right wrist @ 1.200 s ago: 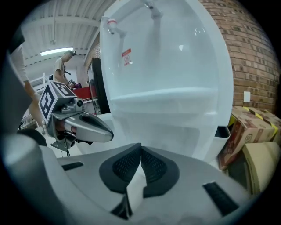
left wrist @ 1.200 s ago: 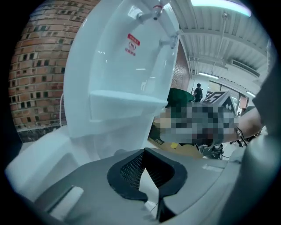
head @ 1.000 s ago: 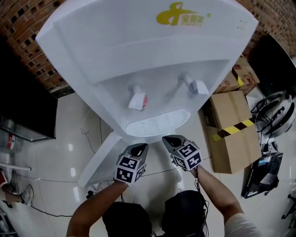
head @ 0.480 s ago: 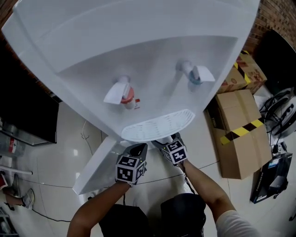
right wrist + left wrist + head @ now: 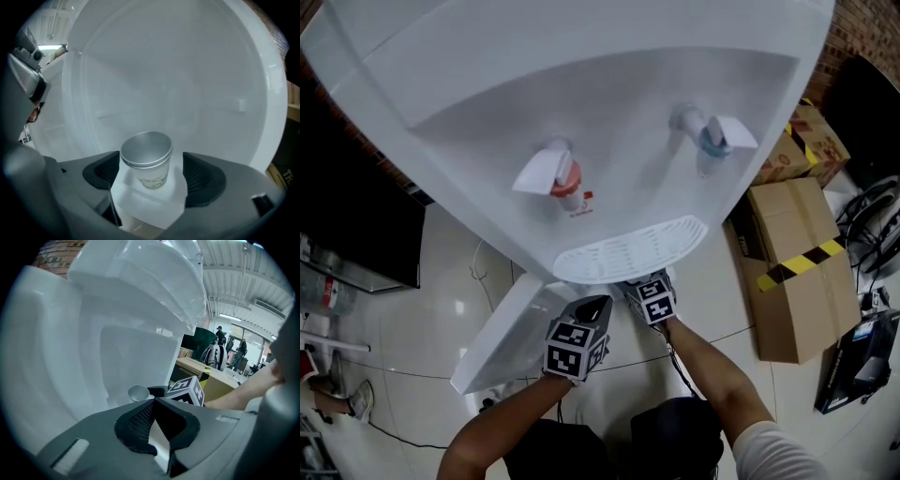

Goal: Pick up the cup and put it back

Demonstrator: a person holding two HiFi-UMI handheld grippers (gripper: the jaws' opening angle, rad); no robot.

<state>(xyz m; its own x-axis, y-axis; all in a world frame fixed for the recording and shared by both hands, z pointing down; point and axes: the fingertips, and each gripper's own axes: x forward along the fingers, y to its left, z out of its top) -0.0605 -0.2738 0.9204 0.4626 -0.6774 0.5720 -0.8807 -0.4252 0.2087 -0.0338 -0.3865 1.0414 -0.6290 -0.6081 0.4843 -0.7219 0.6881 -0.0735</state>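
A small metal-rimmed cup (image 5: 146, 157) stands upright on a white shelf inside the water dispenser's lower cabinet. My right gripper (image 5: 152, 176) reaches in around it. Its jaws have just been opening, and the cup sits between the dark pads (image 5: 202, 180) with a gap on each side. In the head view only its marker cube (image 5: 652, 300) shows, below the drip tray (image 5: 628, 253), which hides the cup. My left gripper (image 5: 154, 401) hangs back outside the cabinet, shut and empty. From there the cup (image 5: 138, 392) shows beside the right gripper's cube (image 5: 187, 390).
The white dispenser carries a red tap (image 5: 558, 178) and a blue tap (image 5: 712, 141). Its cabinet door (image 5: 506, 328) hangs open to the left. Cardboard boxes (image 5: 797, 272) stand on the right, a dark screen (image 5: 347, 216) on the left.
My right gripper has dropped and pushed forward under the drip tray into the cabinet. The left gripper has sunk slightly. The dispenser's front has shifted down in the head view.
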